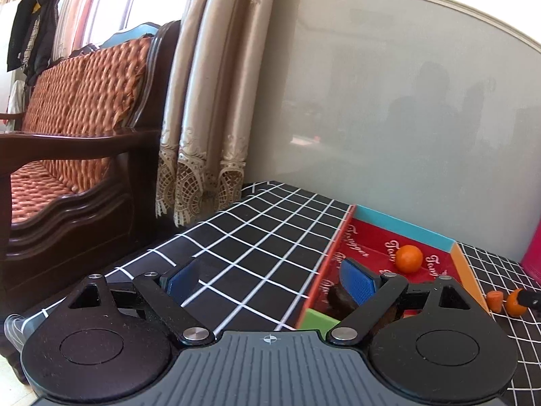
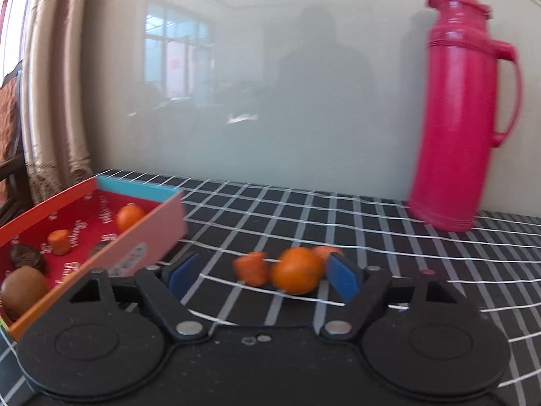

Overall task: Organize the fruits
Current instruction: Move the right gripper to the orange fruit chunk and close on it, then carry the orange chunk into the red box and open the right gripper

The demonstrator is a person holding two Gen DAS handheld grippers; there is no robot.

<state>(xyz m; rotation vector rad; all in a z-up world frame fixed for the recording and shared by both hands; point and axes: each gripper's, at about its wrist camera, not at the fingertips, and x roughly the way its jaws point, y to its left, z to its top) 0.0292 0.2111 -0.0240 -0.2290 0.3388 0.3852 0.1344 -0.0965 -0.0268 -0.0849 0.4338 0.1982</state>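
Observation:
A shallow red box (image 1: 368,253) with coloured walls sits on the checked tablecloth; it also shows at the left of the right wrist view (image 2: 84,233). Inside it lie an orange (image 1: 409,258), a carrot piece (image 2: 59,242), a kiwi (image 2: 23,289) and a dark fruit (image 2: 27,257). Outside the box an orange (image 2: 297,275), a carrot piece (image 2: 252,268) and another orange (image 2: 326,252) lie on the cloth. My right gripper (image 2: 262,275) is open, just in front of them. My left gripper (image 1: 274,280) is open over the box's left wall.
A tall pink thermos (image 2: 463,108) stands at the back right against the grey wall panel. A wooden sofa (image 1: 67,135) and curtains (image 1: 209,101) are to the left of the table. The black checked cloth (image 1: 257,237) covers the table.

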